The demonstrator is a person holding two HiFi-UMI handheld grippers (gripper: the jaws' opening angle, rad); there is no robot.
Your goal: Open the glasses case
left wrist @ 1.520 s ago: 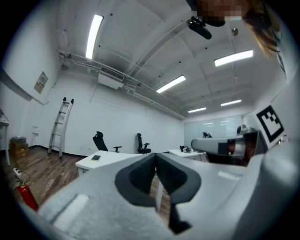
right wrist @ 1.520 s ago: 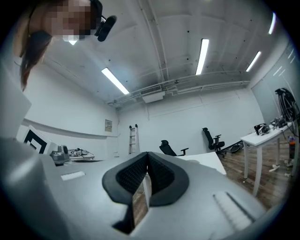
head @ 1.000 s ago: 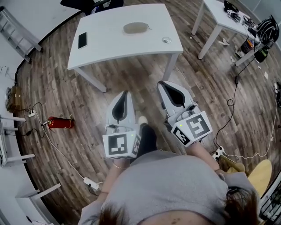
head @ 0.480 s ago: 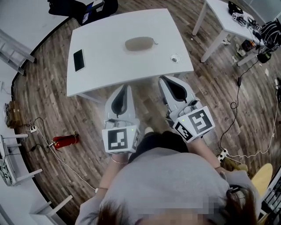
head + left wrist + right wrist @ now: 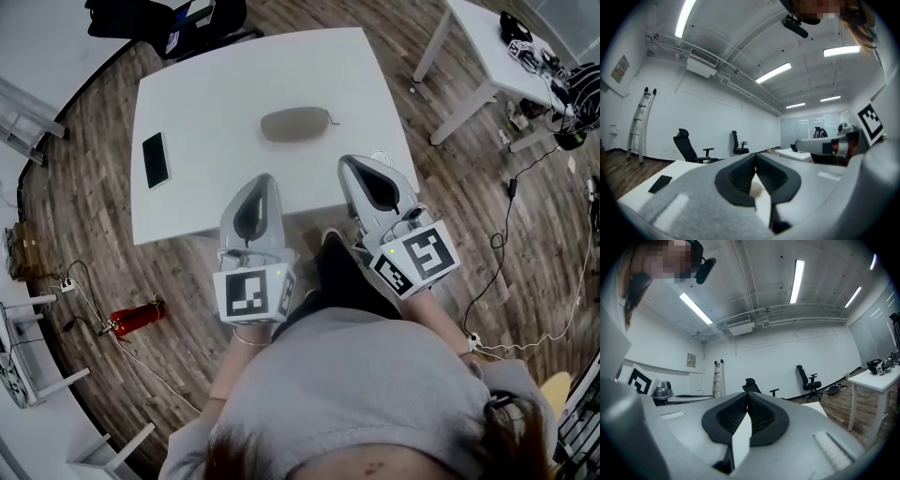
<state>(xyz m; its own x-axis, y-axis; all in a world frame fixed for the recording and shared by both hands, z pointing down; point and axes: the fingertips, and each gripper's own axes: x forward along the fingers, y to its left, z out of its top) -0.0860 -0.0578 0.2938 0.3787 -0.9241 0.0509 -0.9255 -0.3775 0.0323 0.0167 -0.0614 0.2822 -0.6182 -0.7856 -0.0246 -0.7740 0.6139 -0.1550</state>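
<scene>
Wood-plank floor with a white table (image 5: 216, 112) at centre, seen from the head view; office chairs, a ladder and a second table stand farther off.

**Task object.** The glasses case (image 5: 295, 124) is a grey-brown oval pouch shape. It lies flat near the middle of the table with its lid down. A dark phone (image 5: 155, 159) lies well apart from it, toward the table's left edge.

**Grippers.** The left gripper (image 5: 262, 183) is held over the table's near edge and the right gripper (image 5: 354, 167) over its near right corner. Both point level toward the case, and both are well short of it. In each gripper view the two jaws meet at their tips with nothing pinched between them. The left gripper view shows the case (image 5: 756, 189) only as a pale shape on the table beyond the closed tips, not in contact with them.

**Progress.** By this evidence the task is not yet begun: the case is closed and untouched. What is left is the reach to the case, a hold to steady its body, and the lifting of the lid. Where the seam or clasp lies cannot be made out.
</scene>
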